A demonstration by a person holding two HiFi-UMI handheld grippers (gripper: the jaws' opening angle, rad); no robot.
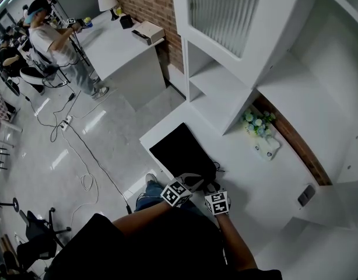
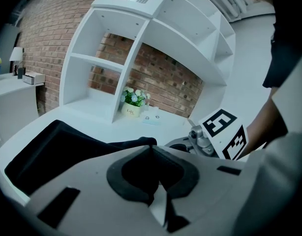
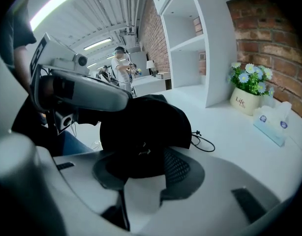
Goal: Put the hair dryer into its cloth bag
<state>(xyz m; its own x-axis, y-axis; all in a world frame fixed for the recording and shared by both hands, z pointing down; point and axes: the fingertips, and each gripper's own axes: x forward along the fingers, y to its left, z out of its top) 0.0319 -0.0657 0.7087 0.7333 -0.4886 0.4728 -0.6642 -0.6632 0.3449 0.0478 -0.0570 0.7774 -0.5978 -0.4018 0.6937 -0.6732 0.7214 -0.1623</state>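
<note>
A black cloth bag [image 1: 180,149] lies flat on the white counter [image 1: 249,174], its near end between both grippers. My left gripper [image 1: 189,181] is shut on the bag's edge; black fabric [image 2: 52,154] runs leftward from its jaws [image 2: 151,154]. Just to its right, my right gripper [image 1: 213,189] has the bag's bulging black end [image 3: 141,124] between its jaws [image 3: 143,166], and the pads press on it. A thin black cord [image 3: 205,142] trails from that bulge onto the counter. I cannot make out the hair dryer apart from the black mass.
A small flower pot [image 1: 256,123] and a white box [image 1: 267,147] stand at the counter's back by the brick wall. White shelving [image 1: 225,86] rises behind the bag. The counter's edge [image 1: 145,140] drops to a floor with cables [image 1: 86,156]. A person [image 1: 51,39] stands at a far desk.
</note>
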